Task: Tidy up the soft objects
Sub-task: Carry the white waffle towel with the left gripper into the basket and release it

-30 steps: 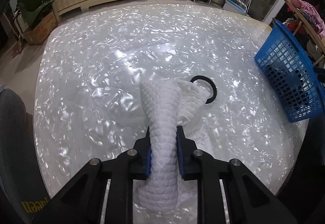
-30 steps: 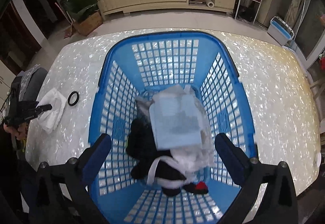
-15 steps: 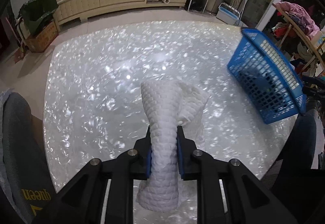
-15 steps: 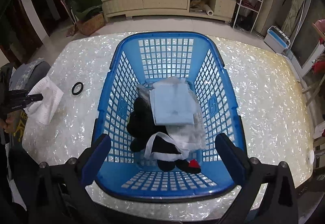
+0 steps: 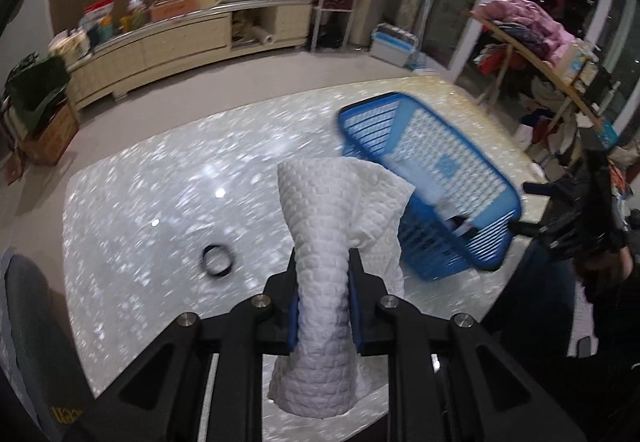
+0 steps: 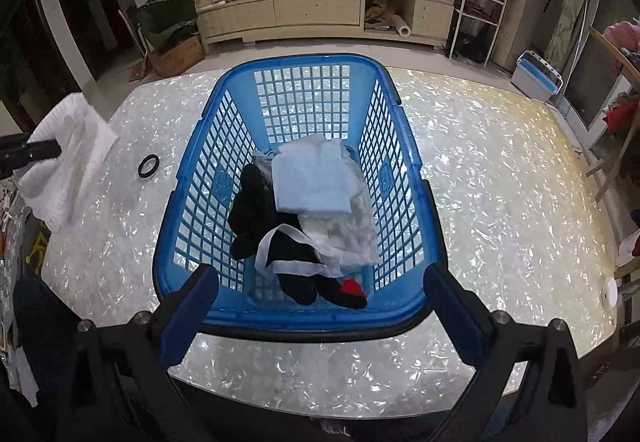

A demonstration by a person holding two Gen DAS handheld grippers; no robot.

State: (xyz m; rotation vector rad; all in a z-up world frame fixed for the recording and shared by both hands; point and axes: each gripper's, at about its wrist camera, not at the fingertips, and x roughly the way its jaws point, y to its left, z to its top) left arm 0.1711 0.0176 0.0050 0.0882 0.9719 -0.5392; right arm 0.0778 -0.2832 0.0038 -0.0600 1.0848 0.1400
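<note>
I am holding my left gripper [image 5: 322, 306] pitched steeply downward above the pearly table [image 5: 160, 201], its pads pinching a white quilted cloth [image 5: 320, 282] about its middle. The cloth is hanging clear of the tabletop, both ends drooping. A black ring [image 5: 218, 260] is lying on the table at ten o'clock from the cloth, well apart from it. My right gripper [image 6: 320, 316] is also tilting steeply down, its fingers spread wide and gripping nothing, hovering over the near rim of the blue basket [image 6: 304, 324]. Inside the basket, a light blue folded cloth [image 6: 312, 181] is resting on black and white garments. The basket is sitting at two o'clock from the held cloth.
</note>
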